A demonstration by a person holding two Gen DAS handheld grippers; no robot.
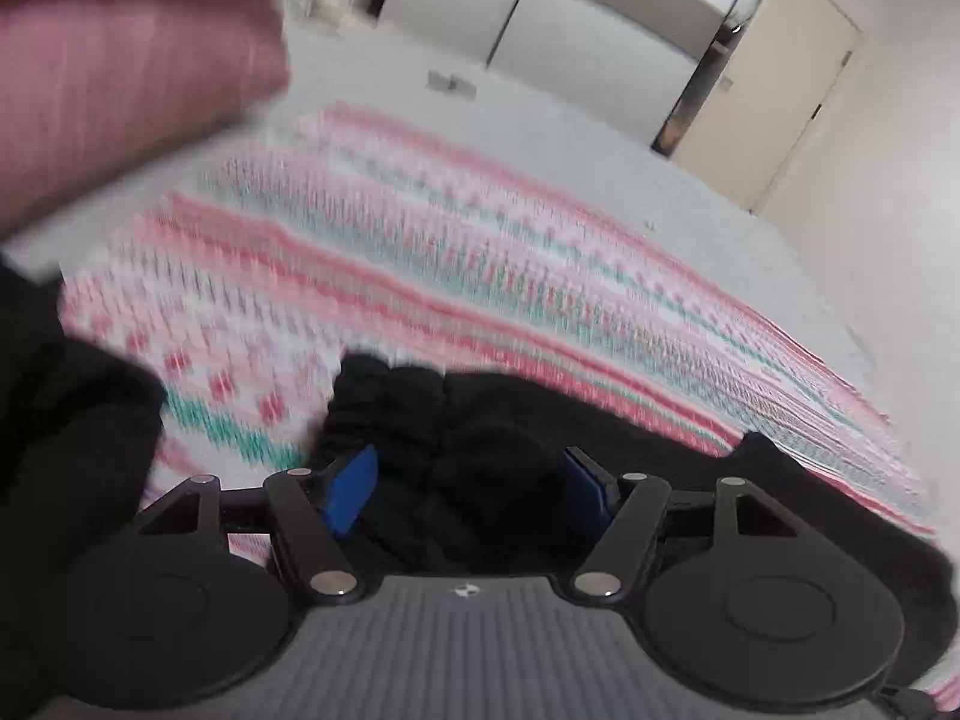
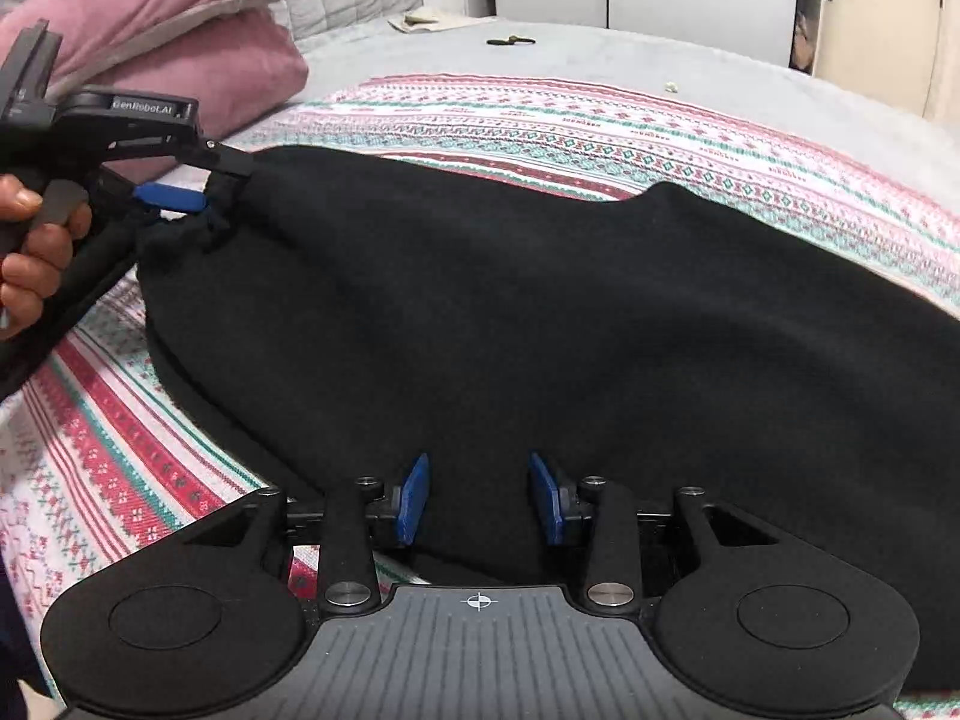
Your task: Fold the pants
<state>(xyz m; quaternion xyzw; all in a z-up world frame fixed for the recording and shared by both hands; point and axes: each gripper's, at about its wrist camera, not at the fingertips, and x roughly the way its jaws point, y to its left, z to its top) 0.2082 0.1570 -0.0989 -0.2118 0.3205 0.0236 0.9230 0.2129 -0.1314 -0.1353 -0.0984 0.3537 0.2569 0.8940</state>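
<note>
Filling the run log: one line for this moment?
pants: black, spread on patterned blanket | left tongs: around gathered waistband | right tongs: open over near edge

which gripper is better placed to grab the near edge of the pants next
Right. The right gripper hangs open right over the near edge of the black pants, while the left gripper sits at the bunched waistband end by the pink pillow.
</note>
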